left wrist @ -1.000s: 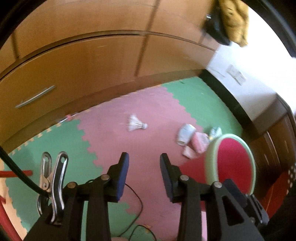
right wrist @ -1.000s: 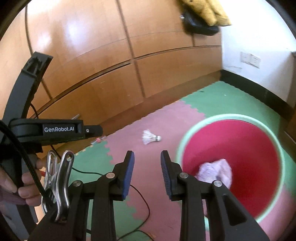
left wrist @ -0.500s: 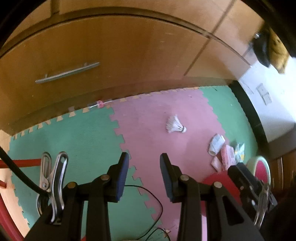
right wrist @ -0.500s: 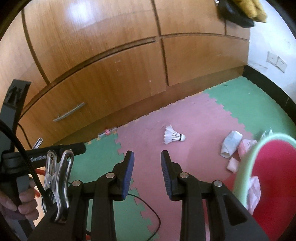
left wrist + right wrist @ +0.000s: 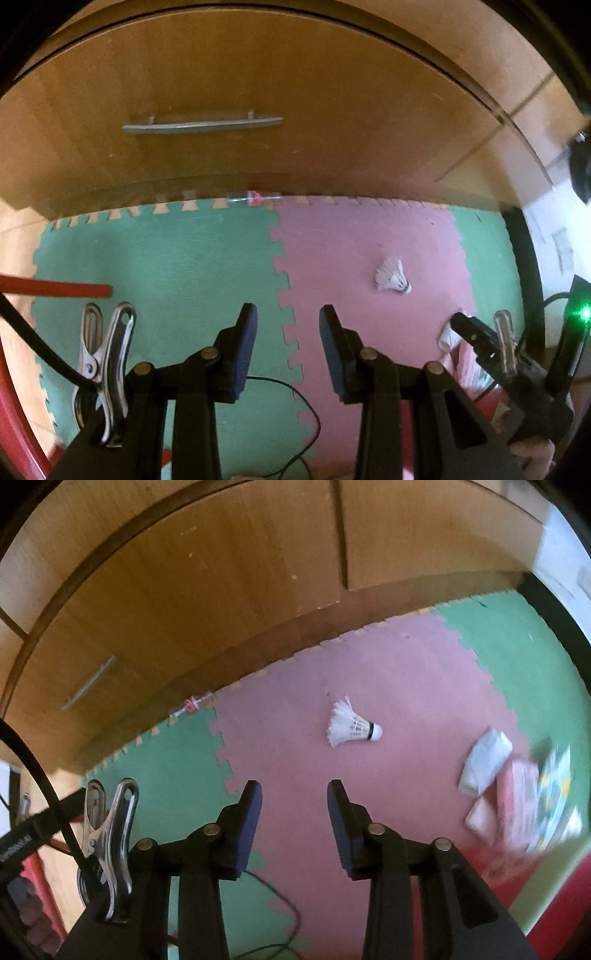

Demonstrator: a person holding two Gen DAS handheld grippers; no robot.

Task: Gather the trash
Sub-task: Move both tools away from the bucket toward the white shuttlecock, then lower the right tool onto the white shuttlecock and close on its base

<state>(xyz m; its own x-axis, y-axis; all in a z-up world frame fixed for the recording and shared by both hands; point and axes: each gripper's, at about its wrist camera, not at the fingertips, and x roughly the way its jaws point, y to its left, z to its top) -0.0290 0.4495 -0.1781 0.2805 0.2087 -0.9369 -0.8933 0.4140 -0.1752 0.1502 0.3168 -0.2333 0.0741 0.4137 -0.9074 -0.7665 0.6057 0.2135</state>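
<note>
A white shuttlecock lies on the pink mat tile, a little ahead and right of my right gripper. Its jaws are opening, with only floor between them. Crumpled wrappers lie at the right: a white one, a pink one and a printed one. The red bin with its pale green rim fills the lower right corner. My left gripper hangs open and empty over the seam between green and pink tiles, with the shuttlecock to its right. A small clear bottle with a red label rests against the cabinet base.
A wooden cabinet with a metal drawer handle closes off the far side. A thin black cable snakes over the mat near me. A red bar pokes in from the left. The right gripper's body stands at the right edge.
Both views have swung left, away from the red bin, which slid to the lower right edge. The right jaws stand a little wider than before. The drawer handle has come into the centre of the left view.
</note>
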